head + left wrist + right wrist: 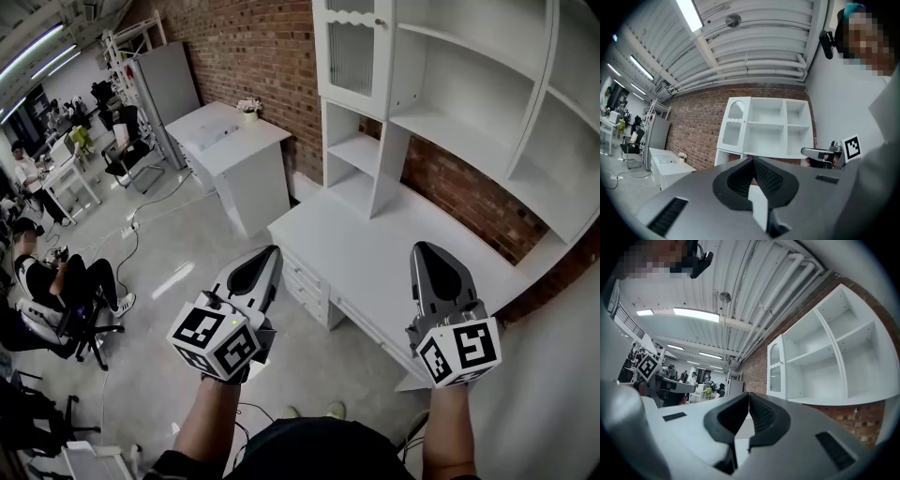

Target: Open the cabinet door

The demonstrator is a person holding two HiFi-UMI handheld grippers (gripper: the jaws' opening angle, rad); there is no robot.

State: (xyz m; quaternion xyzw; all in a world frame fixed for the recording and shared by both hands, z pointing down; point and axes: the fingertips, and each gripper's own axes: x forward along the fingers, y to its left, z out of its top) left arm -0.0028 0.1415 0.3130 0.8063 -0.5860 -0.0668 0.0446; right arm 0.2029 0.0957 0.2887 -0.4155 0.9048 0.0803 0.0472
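The cabinet door (352,52) is a white-framed, ribbed-glass door, closed, on the left column of a white shelf unit (487,94) that stands on a white desk (375,253) against a brick wall. The same door (732,124) shows in the left gripper view, and the door (775,369) also appears in the right gripper view. Both grippers hover in front of the desk, well short of the door. My left gripper (272,251) (752,161) is shut with nothing in it. My right gripper (422,248) (748,395) is also shut and empty.
The desk has drawers (305,281) on its front. To the left stand a separate white cabinet (239,159) with a small flower pot (248,108) and a grey locker (169,84). People sit on office chairs (66,291) at far left. Grey floor lies between.
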